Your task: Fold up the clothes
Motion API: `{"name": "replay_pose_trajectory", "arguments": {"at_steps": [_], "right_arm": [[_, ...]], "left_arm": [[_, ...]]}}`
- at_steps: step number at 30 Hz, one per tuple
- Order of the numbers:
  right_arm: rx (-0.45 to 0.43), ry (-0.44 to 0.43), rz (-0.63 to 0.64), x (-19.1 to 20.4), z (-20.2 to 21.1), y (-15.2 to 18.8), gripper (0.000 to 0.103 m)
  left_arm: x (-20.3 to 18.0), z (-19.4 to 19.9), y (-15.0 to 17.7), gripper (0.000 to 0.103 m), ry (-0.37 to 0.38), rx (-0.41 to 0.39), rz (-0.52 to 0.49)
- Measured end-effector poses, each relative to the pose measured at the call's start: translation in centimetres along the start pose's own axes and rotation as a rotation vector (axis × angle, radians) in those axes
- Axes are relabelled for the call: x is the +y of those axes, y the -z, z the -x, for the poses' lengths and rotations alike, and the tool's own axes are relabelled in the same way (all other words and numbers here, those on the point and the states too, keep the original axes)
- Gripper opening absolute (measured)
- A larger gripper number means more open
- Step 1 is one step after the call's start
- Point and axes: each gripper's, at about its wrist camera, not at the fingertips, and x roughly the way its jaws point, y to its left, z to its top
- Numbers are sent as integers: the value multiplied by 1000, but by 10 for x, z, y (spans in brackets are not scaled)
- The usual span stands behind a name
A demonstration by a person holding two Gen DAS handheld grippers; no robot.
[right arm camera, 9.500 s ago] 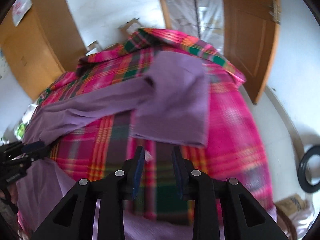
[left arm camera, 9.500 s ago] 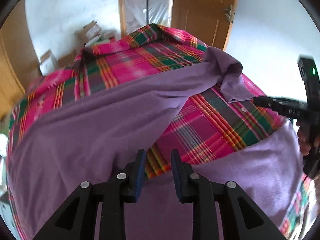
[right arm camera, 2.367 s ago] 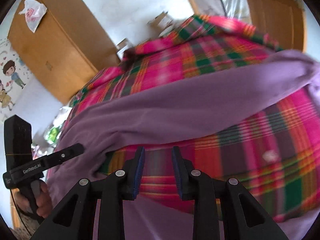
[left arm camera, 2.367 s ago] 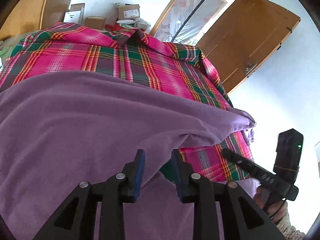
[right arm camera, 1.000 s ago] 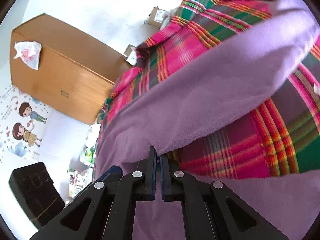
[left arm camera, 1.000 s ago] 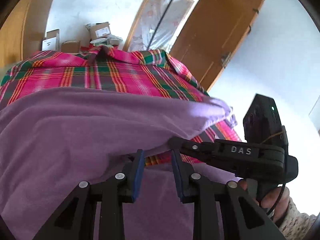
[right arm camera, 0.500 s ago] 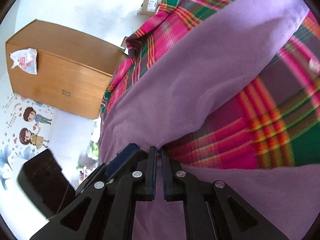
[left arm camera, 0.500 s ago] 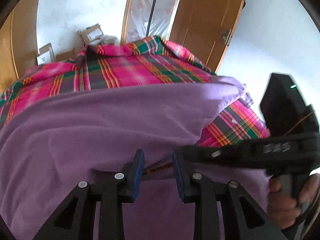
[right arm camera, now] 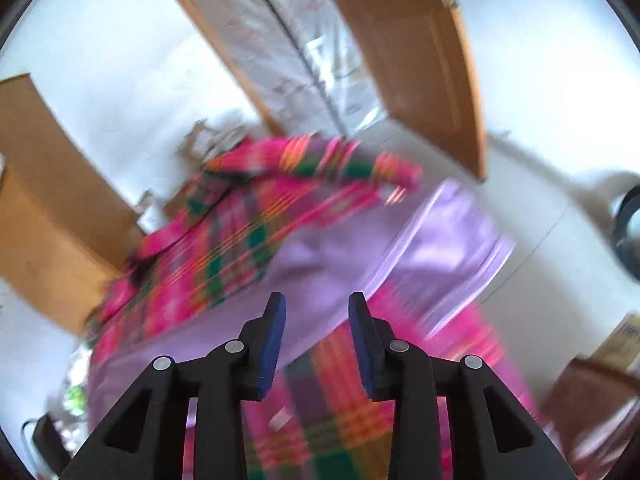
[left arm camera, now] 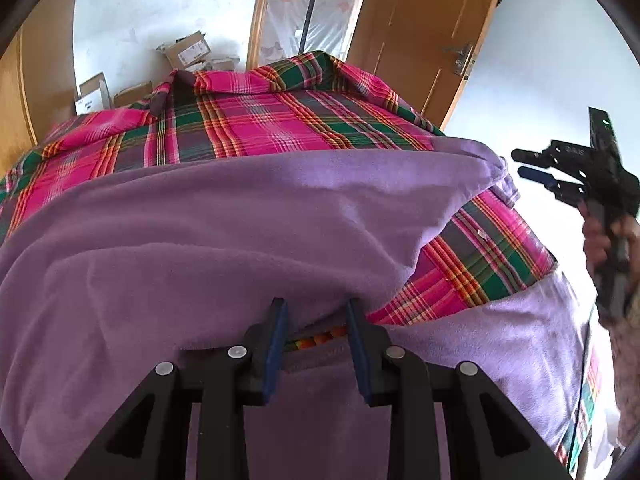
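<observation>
1. A purple garment (left arm camera: 248, 232) lies across a bed covered with a pink plaid sheet (left arm camera: 260, 120); its folded-over edge runs from near left to far right, leaving a wedge of sheet bare on the right.
2. Past the bed's far end stand cardboard boxes (left arm camera: 188, 50), a plastic-covered doorway (left arm camera: 312, 8) and an open wooden door (left arm camera: 420, 28); a wooden cabinet (right arm camera: 36, 200) is at the left.
3. The left gripper (left arm camera: 316, 320) sits low at the garment's near fold, fingers spread, cloth bunched just beyond the tips (nothing pinched).
4. The right gripper (right arm camera: 316, 316) is spread too, up in the air over the bed's right side, a hand (left arm camera: 600, 236) on its handle.
5. A second ago the right gripper was pressed shut on the fold beside the left one; it has since let go and swung away right (its view is blurred).
</observation>
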Motion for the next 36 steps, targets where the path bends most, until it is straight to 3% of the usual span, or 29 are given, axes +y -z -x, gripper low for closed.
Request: {"name": "replay_pose_trajectory", "arguments": {"at_steps": [2, 6, 10, 16, 19, 21, 23, 25, 29, 33, 36], "right_arm": [[-3, 28, 60, -1, -11, -17, 43], [24, 64, 140, 6, -37, -45, 44], [117, -52, 222, 19, -71, -58, 47], [233, -35, 326, 28, -98, -44, 52], [265, -28, 310, 20, -101, -36, 52], [263, -33, 288, 13, -97, -33, 40], [261, -33, 283, 8, -93, -28, 11], [258, -29, 291, 6, -88, -24, 8], [162, -13, 313, 5, -63, -20, 6], [-21, 40, 334, 13, -33, -30, 6], [-77, 72, 374, 25, -31, -39, 6]], "left_arm": [[0, 0, 1, 31, 2, 0, 4], [1, -2, 0, 31, 3, 7, 9], [2, -3, -2, 31, 7, 11, 21], [3, -8, -4, 31, 11, 17, 35], [3, -9, -5, 31, 6, 18, 33], [3, -9, -5, 31, 7, 17, 32], [4, -10, -6, 31, 10, 16, 36], [4, -10, -6, 31, 12, 16, 40], [3, -10, -7, 31, 10, 16, 39], [3, -11, -7, 31, 8, 16, 41], [2, -11, -6, 31, 4, 16, 42]]}}
